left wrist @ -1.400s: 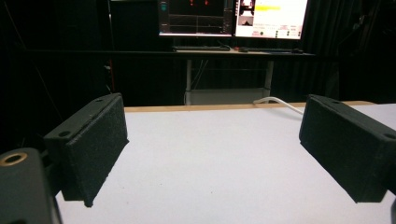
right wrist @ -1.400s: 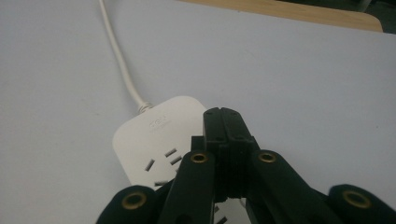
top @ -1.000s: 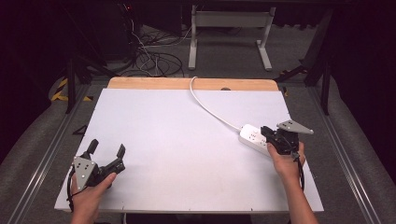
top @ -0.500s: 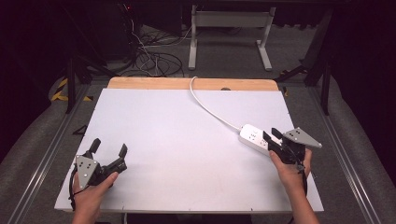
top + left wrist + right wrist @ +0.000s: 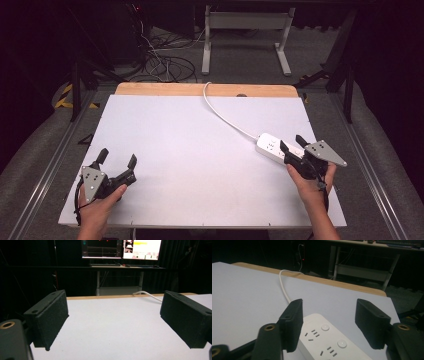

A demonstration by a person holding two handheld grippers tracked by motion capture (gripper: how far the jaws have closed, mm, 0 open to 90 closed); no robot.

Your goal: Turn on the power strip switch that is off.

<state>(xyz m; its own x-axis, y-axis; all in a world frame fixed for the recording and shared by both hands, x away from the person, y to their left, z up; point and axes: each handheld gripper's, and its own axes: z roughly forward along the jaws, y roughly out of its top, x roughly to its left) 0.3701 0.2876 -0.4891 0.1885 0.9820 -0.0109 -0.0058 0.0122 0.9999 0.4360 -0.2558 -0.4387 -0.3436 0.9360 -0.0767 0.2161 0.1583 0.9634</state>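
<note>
The right gripper (image 5: 292, 148), held low at four o'clock on the white table board (image 5: 200, 145), has just been opening its jaws, which straddle the white rectangular plastic power strip (image 5: 272, 146) without pressing it. The left gripper (image 5: 117, 158), at eight o'clock, rests with jaws spread wide

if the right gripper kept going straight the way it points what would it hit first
Most likely the white power strip: the right gripper has just been opening, and the strip lies between and just ahead of its jaws, pads clear of it. Height is hard to judge.
</note>
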